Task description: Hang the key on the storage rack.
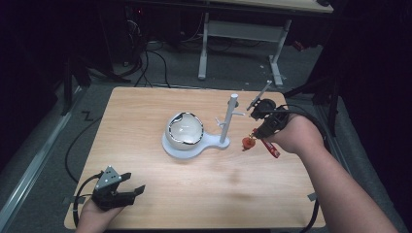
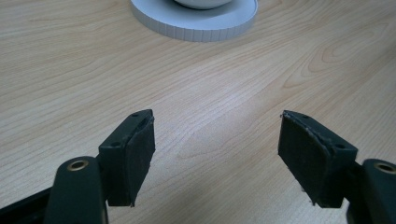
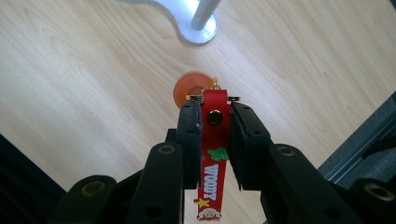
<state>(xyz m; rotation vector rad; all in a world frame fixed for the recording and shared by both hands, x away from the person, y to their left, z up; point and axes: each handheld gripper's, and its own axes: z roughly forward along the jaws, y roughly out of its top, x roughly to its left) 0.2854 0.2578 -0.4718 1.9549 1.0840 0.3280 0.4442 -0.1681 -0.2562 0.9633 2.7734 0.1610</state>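
Observation:
My right gripper (image 1: 260, 132) is shut on a red keychain strap (image 3: 214, 140) with printed lettering. An orange-red round charm (image 3: 189, 92) dangles from the strap's metal ring just above the table. The same keychain (image 1: 248, 142) hangs to the right of a white hook stand (image 1: 230, 119), apart from it. The stand's pole (image 3: 205, 11) rises from its white base (image 3: 187, 18). My left gripper (image 1: 127, 190) rests open near the table's front left corner, its pads (image 2: 140, 154) wide apart over bare wood.
A white bowl-like object (image 1: 184, 128) with a dark rim sits on the round part of the white base (image 2: 196, 25). The wooden table (image 1: 145, 160) has its right edge close to my right hand. A white desk frame (image 1: 243, 34) and cables lie on the floor beyond.

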